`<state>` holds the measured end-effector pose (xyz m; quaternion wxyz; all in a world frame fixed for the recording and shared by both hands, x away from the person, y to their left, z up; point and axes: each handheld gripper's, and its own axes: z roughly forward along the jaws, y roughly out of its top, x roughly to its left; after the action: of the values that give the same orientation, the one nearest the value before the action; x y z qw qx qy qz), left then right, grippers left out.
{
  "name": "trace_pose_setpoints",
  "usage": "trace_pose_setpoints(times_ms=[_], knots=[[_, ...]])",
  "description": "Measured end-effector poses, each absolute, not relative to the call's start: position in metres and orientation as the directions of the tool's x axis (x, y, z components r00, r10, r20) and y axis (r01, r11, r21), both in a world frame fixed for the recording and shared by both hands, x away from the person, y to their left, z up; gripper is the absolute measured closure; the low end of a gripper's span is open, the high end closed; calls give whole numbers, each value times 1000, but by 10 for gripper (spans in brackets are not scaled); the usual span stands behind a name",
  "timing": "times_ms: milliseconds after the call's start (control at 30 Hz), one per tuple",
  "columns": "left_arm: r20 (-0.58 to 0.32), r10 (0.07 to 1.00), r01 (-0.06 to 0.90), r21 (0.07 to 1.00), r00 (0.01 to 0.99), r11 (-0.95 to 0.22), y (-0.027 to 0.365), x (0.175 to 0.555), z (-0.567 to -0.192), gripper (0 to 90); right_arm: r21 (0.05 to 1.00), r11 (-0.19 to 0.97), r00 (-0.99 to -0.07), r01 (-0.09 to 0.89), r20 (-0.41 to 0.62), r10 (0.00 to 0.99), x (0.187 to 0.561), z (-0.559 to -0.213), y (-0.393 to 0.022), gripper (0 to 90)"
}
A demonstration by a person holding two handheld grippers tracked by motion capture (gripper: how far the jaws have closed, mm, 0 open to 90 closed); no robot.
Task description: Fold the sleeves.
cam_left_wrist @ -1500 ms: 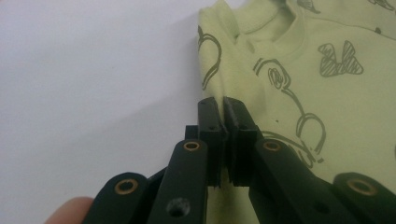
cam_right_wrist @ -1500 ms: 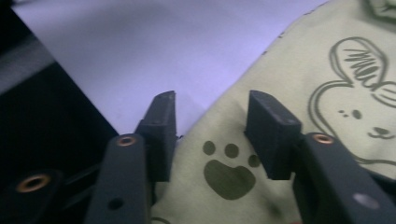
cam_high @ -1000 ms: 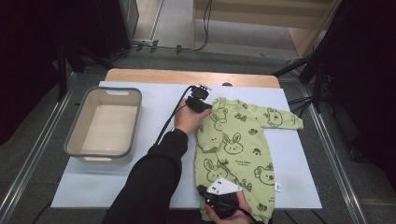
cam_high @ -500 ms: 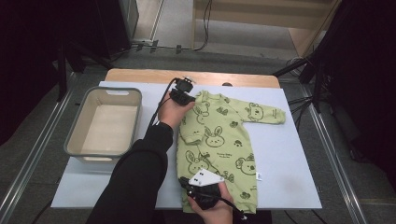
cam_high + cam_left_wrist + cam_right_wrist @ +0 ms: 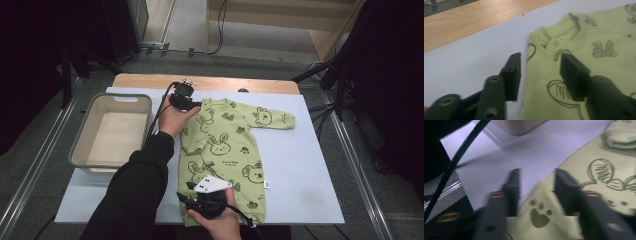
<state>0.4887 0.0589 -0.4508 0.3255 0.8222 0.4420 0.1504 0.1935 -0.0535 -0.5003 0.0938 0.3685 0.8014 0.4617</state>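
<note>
On the white sheet (image 5: 310, 165) lies the green baby romper (image 5: 225, 150), flat, one sleeve folded under and hidden. Left gripper (image 5: 184, 100) stands at its collar, right gripper (image 5: 200, 200) at its near hem — both jaws have just been opening, parted over cloth, gripping nothing. A beige tub (image 5: 82, 150) sits beside, its near wall partly behind a dark sleeve (image 5: 135, 195).

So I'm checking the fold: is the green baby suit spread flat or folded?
Partly folded. The green baby suit shows one sleeve spread right; its left side is a straight edge, apparently tucked.
</note>
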Motion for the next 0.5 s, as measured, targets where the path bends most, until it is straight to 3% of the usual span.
trace_pose_setpoints(times_ms=[200,300,433,500], knots=[[-115,799,622,695,590,-360,61,472,-449,388,831,295,-709,471,159,687,186,-485,-82,198],[-146,775,613,706,615,-354,60,461,-451,300,843,278,-698,459,149,700,182,-479,-101,18],[-163,737,585,727,656,-360,58,445,-449,127,855,249,-701,455,172,692,178,-476,-127,0],[-188,717,580,736,671,-350,59,438,-448,83,852,240,-686,465,175,706,176,-476,-138,0]])
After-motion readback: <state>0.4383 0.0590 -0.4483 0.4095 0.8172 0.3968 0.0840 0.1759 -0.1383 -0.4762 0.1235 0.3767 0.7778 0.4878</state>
